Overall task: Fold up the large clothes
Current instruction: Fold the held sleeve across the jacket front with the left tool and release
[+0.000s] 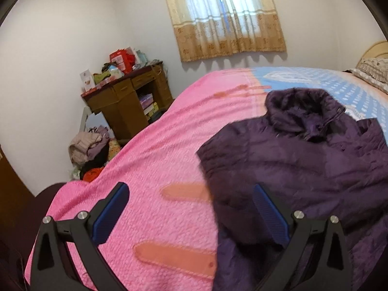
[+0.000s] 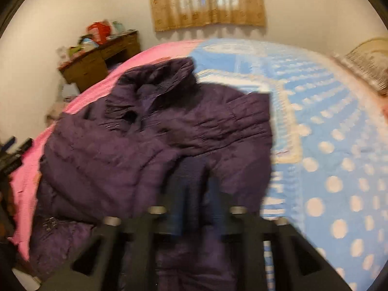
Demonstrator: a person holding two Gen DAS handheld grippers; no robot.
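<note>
The jacket (image 1: 303, 165), a dark purple quilted garment with a raised collar and a zip at the neck, is spread flat on the bed (image 1: 169, 145), collar towards the window. Its padded fabric is stitched in bands and gathered in soft wrinkles around the shoulders; a small pale mark is seen low on one panel in the right wrist view. It lies across the line where the pink part of the bedspread (image 1: 155, 174) meets the blue, white-dotted part (image 2: 339, 169). The pink cloth has a fine crinkled texture and carries long salmon strips with rounded ends. A patterned beige curtain (image 1: 228, 19) is hung over the window, and a brown wooden desk (image 1: 126, 101) piled with boxes and bags is set in the corner, with a heap of clothes (image 1: 89, 148) on the floor beside it. The left claw (image 1: 191, 215) is held wide apart, with nothing between its blue ribbed pads; one finger is over the pink cloth, the other over the jacket's edge. The right claw (image 2: 197, 198) is heavily blurred above the jacket's lower half; its fingers stand a little apart, and whether fabric is pinched between them cannot be told.
</note>
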